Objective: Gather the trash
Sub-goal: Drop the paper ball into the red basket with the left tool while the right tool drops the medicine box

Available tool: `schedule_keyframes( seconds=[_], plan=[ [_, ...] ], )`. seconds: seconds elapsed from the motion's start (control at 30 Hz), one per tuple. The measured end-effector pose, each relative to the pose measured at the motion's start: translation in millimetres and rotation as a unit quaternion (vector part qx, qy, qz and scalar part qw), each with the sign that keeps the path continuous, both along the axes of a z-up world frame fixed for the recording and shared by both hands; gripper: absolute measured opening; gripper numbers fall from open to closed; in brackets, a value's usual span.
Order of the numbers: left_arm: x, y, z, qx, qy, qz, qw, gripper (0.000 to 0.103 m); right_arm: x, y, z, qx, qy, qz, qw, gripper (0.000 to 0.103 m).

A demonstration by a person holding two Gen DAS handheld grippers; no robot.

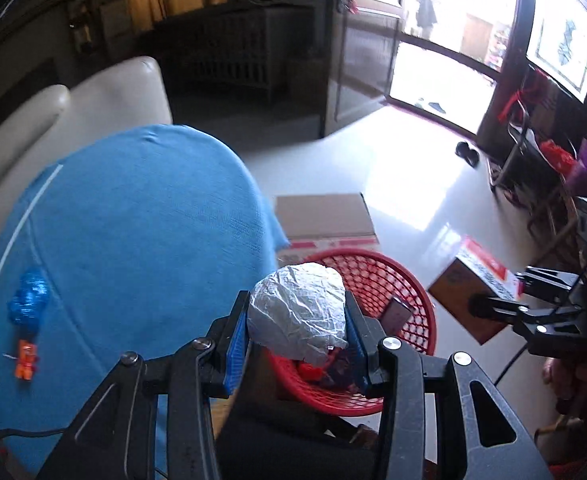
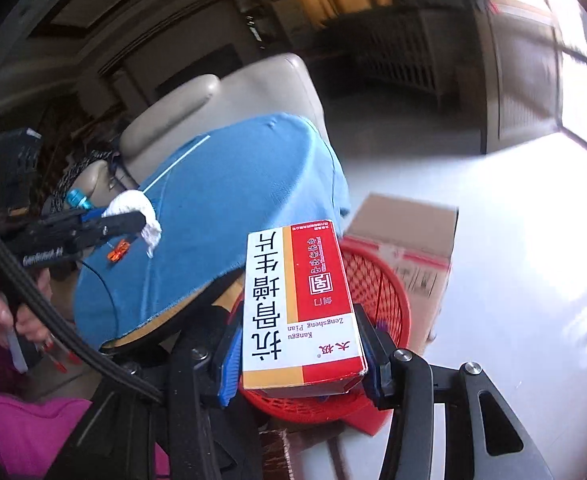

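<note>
Left wrist view: left gripper (image 1: 297, 322) clamped on crumpled paper wad (image 1: 299, 312), poised over red basket (image 1: 405, 280); drop-off step, release due.

Right wrist view: right gripper (image 2: 299, 354) clamps medicine box (image 2: 299, 304) above same basket; likely needs slight advance, then letting go.

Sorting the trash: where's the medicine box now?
Right wrist view: the medicine box is clamped in the right gripper, over the red basket.
</note>
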State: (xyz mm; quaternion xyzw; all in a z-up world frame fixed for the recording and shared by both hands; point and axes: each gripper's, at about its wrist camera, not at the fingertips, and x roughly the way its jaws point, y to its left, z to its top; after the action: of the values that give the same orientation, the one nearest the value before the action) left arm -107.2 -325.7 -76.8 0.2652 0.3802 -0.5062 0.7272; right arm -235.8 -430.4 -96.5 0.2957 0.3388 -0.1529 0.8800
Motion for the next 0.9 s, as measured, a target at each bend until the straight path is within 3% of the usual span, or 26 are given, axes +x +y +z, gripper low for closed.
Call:
schedule_keyframes(
  seconds=[0.47, 0.9],
  plan=[
    [-23, -28, -55, 0.042, 0.025, -0.063, 0.9968, 0.045, -12, -22, -52, 0.076, -0.006, -0.029, 0.997, 0.051],
    [-30, -21, -54, 0.026, 0.055, -0.103, 0.9928, 0.052, -2, -24, -52, 0.088, -0.027, -0.036, 0.995, 0.051]
  ],
)
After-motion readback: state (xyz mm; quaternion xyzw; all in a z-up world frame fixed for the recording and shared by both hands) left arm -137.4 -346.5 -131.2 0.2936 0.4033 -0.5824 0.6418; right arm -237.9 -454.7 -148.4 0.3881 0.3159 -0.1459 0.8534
